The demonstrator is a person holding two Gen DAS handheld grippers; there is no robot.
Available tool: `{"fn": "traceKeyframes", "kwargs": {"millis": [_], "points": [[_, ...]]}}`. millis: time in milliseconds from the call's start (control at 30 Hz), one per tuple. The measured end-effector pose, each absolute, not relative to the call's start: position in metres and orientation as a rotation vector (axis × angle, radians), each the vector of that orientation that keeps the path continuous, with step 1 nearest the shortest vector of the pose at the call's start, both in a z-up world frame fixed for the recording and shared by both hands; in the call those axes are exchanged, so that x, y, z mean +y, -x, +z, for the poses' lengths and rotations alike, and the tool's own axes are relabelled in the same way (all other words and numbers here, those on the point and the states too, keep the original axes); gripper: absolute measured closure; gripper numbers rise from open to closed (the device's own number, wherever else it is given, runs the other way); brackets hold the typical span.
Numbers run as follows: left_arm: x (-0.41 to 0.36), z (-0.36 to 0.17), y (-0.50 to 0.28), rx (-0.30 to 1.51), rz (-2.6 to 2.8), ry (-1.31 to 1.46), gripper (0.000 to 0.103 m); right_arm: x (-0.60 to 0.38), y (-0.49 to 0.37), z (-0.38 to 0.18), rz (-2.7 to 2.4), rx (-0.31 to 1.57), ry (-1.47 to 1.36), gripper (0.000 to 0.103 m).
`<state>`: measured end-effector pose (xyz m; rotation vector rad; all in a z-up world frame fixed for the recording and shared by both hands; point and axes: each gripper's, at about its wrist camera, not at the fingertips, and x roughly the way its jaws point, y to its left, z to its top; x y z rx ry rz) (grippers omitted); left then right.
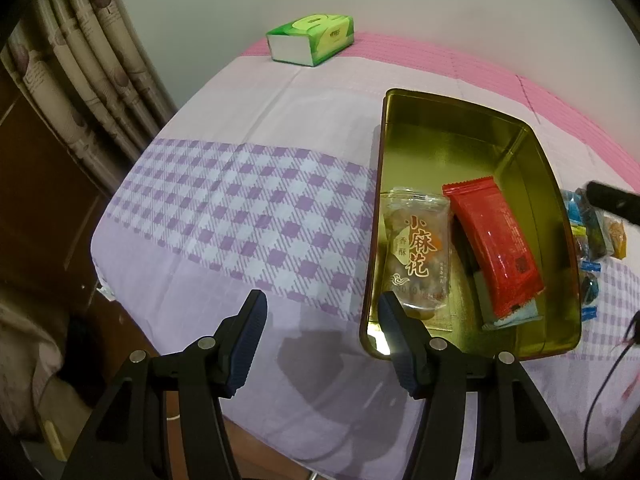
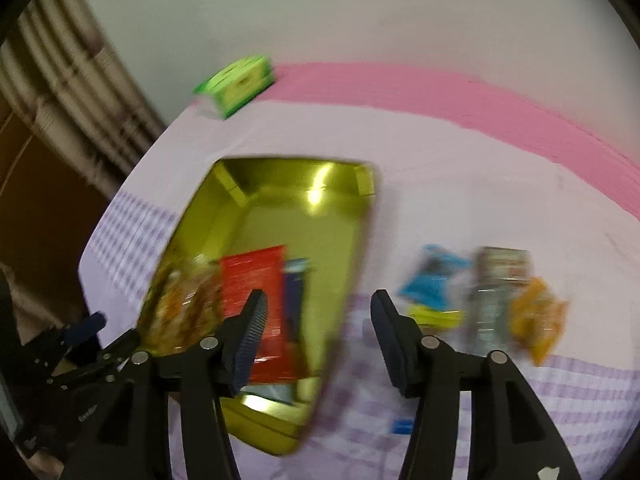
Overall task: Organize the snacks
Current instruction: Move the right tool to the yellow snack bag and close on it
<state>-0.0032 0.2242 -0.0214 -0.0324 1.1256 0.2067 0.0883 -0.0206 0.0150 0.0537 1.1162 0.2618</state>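
Gold tin (image 1: 532, 184) sits on a bench under a lilac checked cloth (image 1: 240, 200), directly ahead of the left claw (image 1: 320, 312), whose right finger overlaps the tin's near corner in view; whether it touches the rim I cannot tell. Left claw released, nothing between its fingers. Inside the tin, at the near end: a clear twist-snack packet (image 1: 416, 248) and a red wrapper (image 1: 496, 248) lying over a pale packet beneath. Right claw (image 2: 316, 320) also released and empty, its picture smeared by motion; the tin lies ahead-left of it, and the loose snacks lie ahead-right on the cloth: a blue packet (image 2: 432, 280), a silver-grey packet (image 2: 496, 292) and an orange packet (image 2: 538, 320), close together, the last two seemingly overlapping. Judgement on handling: all are small film-wrapped items, light and crinkly, likely slippery and easily crushed if the contents are brittle. Best hold is across the narrow width at mid-body, or on a crimped end seal, with gentle closure. The blue packet is nearest the right claw and freest of its neighbours, so looks the easiest pick. The tin is stiff metal, smooth-walled, and may slide on the cloth if nudged.
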Motion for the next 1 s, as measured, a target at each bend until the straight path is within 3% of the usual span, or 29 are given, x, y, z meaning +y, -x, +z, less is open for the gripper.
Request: {"fn": "traceKeyframes", "kwargs": {"millis": [333, 500, 833, 1000], "points": [[0.222, -0.021, 0.003, 1.127, 0.208, 0.027, 0.044, -0.139, -0.114, -0.009, -0.020, 1.233, -0.166, 0.046], [0.218, -0.018, -0.002, 1.125, 0.210, 0.005, 0.044, -0.155, -0.121, -0.031, -0.060, 1.274, -0.232, 0.040], [0.197, -0.013, -0.016, 1.129, 0.182, -0.032, 0.044, -0.156, -0.128, -0.060, -0.065, 1.302, -0.266, 0.040], [0.185, -0.012, -0.023, 1.137, 0.161, -0.046, 0.044, -0.153, -0.129, -0.065, -0.060, 1.280, -0.226, 0.056]]}}
